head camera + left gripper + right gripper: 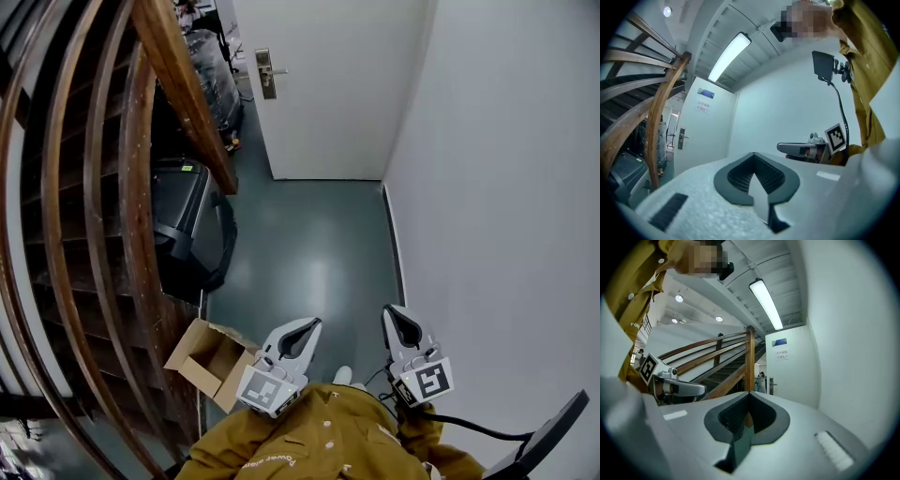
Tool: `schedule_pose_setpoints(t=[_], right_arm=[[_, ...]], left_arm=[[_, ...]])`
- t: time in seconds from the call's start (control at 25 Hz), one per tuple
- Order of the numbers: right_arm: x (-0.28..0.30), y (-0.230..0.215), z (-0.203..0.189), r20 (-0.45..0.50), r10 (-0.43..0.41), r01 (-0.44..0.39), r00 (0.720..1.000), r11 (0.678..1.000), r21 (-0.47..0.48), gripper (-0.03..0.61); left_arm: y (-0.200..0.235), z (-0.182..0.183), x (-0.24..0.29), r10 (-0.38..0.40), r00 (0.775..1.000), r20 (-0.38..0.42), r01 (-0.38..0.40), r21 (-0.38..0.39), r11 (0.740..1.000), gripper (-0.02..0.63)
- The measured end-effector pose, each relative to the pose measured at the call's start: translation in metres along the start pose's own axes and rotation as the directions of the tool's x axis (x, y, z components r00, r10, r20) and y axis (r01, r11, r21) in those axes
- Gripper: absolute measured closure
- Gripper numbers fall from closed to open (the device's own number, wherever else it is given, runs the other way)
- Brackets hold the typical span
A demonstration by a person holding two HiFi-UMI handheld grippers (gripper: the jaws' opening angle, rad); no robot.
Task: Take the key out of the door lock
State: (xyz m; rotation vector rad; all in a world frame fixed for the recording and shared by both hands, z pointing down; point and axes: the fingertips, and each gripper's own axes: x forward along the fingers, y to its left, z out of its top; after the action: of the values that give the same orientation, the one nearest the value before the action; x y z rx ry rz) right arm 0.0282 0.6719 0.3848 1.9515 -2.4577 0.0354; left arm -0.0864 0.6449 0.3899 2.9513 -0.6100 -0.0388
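hallway, door (328, 94) well ahead | left gripper (302, 330), right gripper (403, 324) closed, empty | risk: we reach lock (266, 75) with jaws closed, miss unseen key

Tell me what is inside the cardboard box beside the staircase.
The open cardboard box shows only bare cardboard inside. Its near right corner is covered by the left gripper, so that part cannot be checked.
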Motion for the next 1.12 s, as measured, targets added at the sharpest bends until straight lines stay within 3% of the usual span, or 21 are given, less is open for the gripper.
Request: schedule_pose_setpoints(t=[0.08, 0.12, 0.16, 0.4, 0.52, 0.8, 1.12], right_arm=[[0.000, 0.000, -0.001, -0.003, 0.036, -0.036, 0.999, 0.999, 0.034, 0.547], [-0.001, 0.000, 0.000, -0.001, 0.052, -0.052, 0.999, 0.998, 0.045, 0.479], [-0.002, -0.002, 0.000, -0.001, 0.060, -0.060, 0.998, 0.997, 0.047, 0.471], [-0.009, -0.029, -0.001, 0.022, 0.026, -0.026, 0.999, 1.000, -0.007, 0.571], [0.006, -0.036, -0.013, 0.020, 0.050, -0.050, 0.999, 0.999, -0.018, 0.571], [0.144, -0.036, -0.024, -0.030, 0.118, -0.118, 0.993, 0.993, -0.007, 0.571], [0.317, -0.048, 0.011, -0.002, 0.099, -0.099, 0.995, 0.995, -0.028, 0.571]], left_arm=[[-0.002, -0.003, 0.005, -0.004, 1.000, -0.023, 0.004, -0.001, 1.000, 0.617], [-0.004, -0.004, 0.008, -0.005, 1.000, -0.030, 0.005, -0.002, 1.000, 0.617], [-0.006, -0.005, 0.010, -0.005, 0.999, -0.032, 0.004, -0.003, 1.000, 0.617], [-0.007, -0.012, 0.022, 0.056, 0.998, -0.041, -0.056, -0.005, 0.998, 0.617], [0.011, -0.025, 0.018, 0.123, 0.990, -0.063, -0.123, -0.002, 0.992, 0.617], [0.142, -0.032, 0.023, 0.223, 0.972, -0.076, -0.228, -0.078, 0.970, 0.617], [0.310, 0.009, 0.066, 0.213, 0.977, -0.011, -0.213, -0.100, 0.972, 0.617]])
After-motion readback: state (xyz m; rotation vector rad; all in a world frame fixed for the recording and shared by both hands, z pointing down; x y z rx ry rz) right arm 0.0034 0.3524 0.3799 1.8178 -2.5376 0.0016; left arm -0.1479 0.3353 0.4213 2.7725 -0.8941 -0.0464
